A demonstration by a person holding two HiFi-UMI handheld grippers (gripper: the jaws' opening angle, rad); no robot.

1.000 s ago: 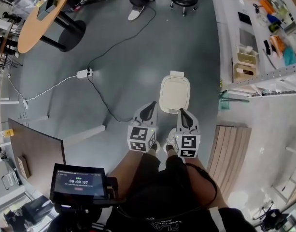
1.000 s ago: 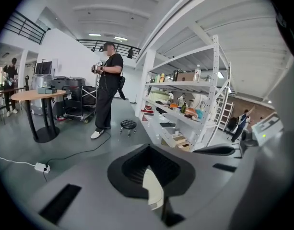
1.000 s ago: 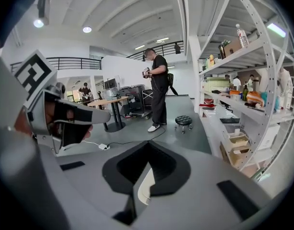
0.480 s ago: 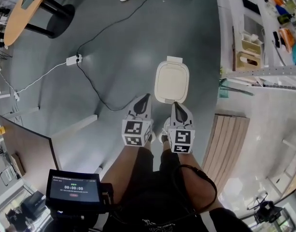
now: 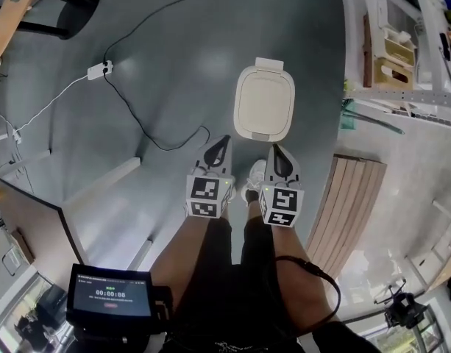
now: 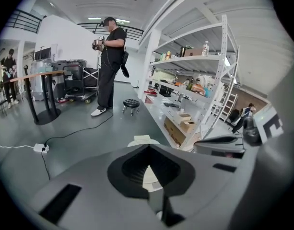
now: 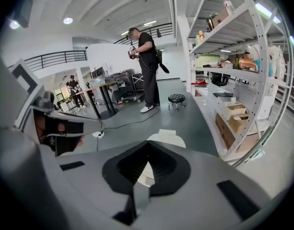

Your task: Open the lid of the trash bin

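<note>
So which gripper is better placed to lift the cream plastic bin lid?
Probably the right gripper: its shut jaws point at the front edge of the closed cream plastic bin lid. The left gripper, also shut, aims past the lid's left corner.

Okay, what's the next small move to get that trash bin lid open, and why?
Probably lower the right tongs toward the front lip of the bin lid and part them. The bin lid lies flat and shut on the floor ahead. The right tongs and the left tongs are both closed on nothing and held short of it, so neither can hook the lip yet.
</note>
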